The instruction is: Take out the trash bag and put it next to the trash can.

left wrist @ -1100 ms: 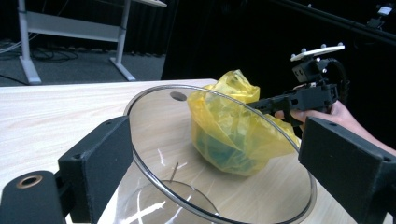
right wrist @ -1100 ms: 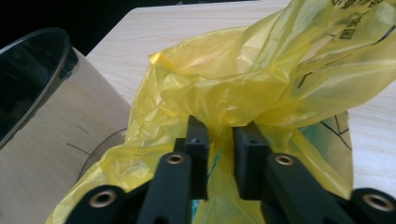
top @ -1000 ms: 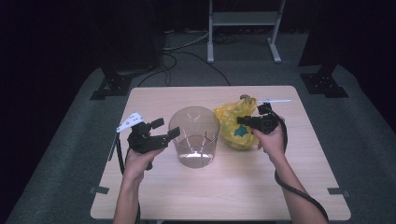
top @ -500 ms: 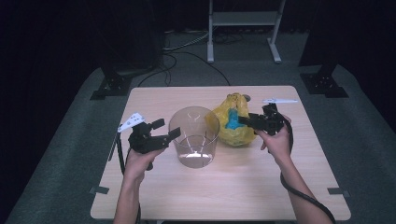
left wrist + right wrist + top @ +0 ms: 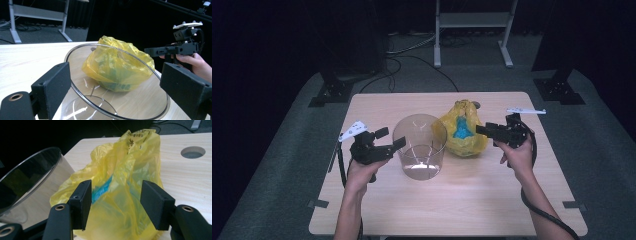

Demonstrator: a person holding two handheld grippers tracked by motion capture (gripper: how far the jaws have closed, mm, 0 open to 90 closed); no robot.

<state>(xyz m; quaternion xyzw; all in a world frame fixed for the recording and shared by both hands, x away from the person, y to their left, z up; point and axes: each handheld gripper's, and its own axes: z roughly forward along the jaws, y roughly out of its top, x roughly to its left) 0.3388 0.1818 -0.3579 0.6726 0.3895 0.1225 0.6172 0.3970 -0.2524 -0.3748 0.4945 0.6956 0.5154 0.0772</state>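
Right gripper view | right gripper (image 5: 113, 203) jaws just opened wide | yellow bag (image 5: 125, 170) released

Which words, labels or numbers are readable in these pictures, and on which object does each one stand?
Dark print on the top edge of the crumpled yellow plastic bag: too blurred and creased to read.
Clear round plastic container: no text.
No other writing can be read.
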